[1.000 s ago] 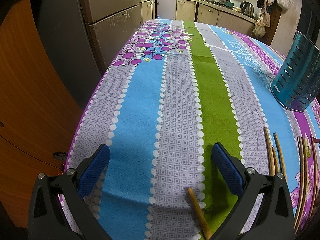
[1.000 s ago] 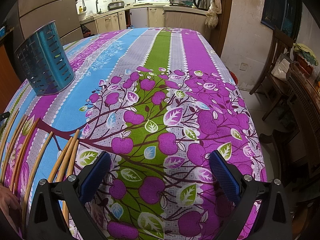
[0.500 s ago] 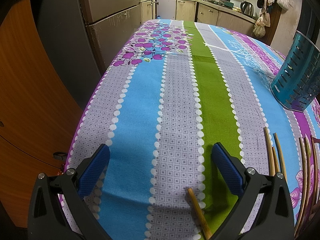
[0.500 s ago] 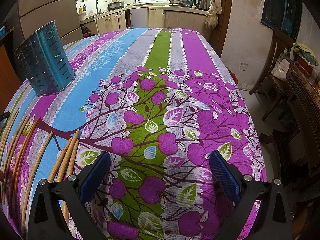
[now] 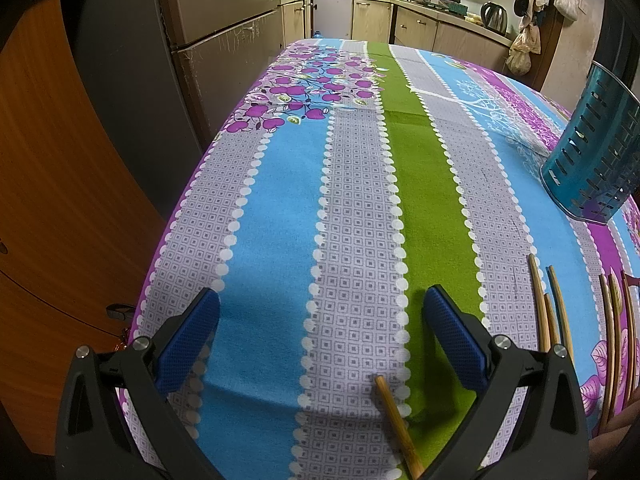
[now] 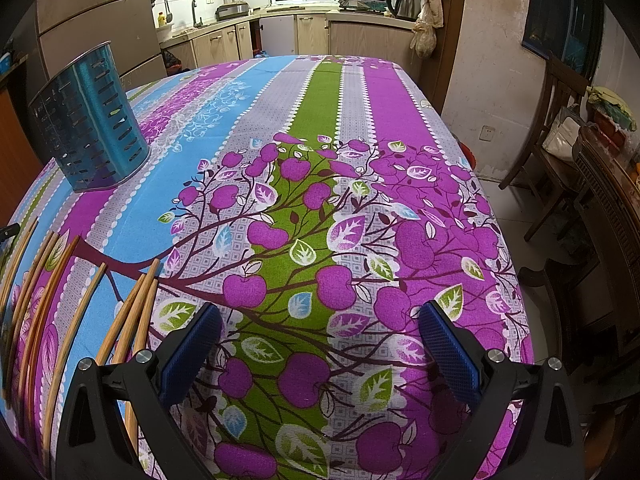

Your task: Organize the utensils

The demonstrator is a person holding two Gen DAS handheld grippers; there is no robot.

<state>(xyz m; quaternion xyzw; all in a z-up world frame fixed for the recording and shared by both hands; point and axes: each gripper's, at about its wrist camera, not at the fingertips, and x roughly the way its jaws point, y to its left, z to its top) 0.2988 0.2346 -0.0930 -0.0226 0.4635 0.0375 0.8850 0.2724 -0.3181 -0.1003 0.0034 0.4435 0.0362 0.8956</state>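
Left to right: our left gripper [image 5: 320, 336], jaws spread, straddles one chopstick [image 5: 396, 420]; loose chopsticks [image 6: 80, 312] lie between; our right gripper [image 6: 320, 344], jaws spread, holds nothing. The slotted holder [image 6: 90, 124] stands beyond. Thin round sticks may roll from a closing pinch.

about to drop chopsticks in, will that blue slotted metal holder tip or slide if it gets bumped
The blue slotted metal holder stands upright and looks empty, so it is probably light and could tip from a knock near the rim. It is tall and narrower at the base, which adds to that risk. On the patterned tablecloth it may shift rather than grip, though cloth gives some friction.
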